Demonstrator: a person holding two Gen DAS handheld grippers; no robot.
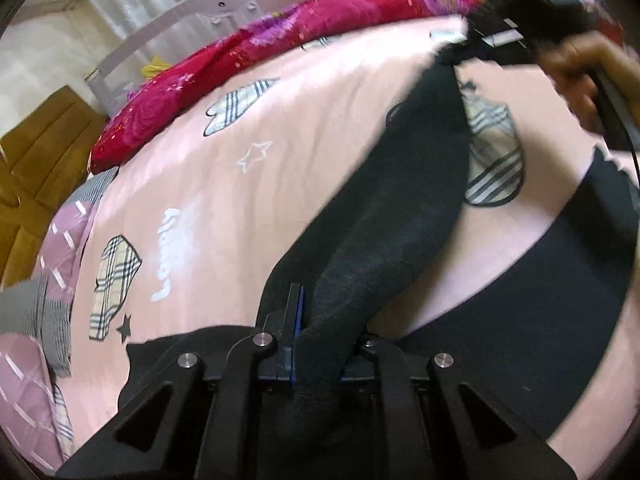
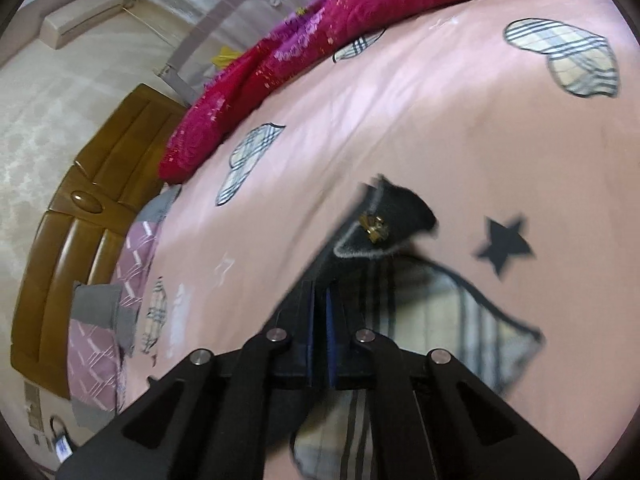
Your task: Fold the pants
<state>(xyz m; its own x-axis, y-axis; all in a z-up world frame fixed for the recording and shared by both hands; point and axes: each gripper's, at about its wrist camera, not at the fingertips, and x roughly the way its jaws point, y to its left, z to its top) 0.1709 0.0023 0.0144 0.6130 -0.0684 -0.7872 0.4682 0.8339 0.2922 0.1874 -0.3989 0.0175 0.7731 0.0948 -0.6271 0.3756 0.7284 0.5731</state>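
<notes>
Both grippers clamped on cloth. Left gripper (image 1: 298, 320): jaws closed on a bunched fold of the black pants (image 1: 400, 208), which runs out from between them. Right gripper (image 2: 320, 316): jaws pinched tight on a corner of the same pants (image 2: 392, 212); a small gold metal fitting (image 2: 375, 227) and pale stitching show on that corner, so likely the waist end, though I can't be sure.

Pants lie on the pink sheet (image 1: 248, 128) of a bed, partly raised. In the left wrist view one strip of cloth is strung taut between the two tools, from near centre up to the far right, where the right gripper (image 1: 480, 40) and the person's hand (image 1: 580, 76) hold it. That strip's long axis runs near-left to far-right. A second black band sits at the near right, still down on the sheet.

Progress, judged: early. Edge gripped at two points and raised; no finished fold visible. Left to do: carry the held edge over, lay it flat, then fold again and smooth.

Red blanket (image 1: 280, 52) along the far side, clear of the work. Both views blurred.
</notes>
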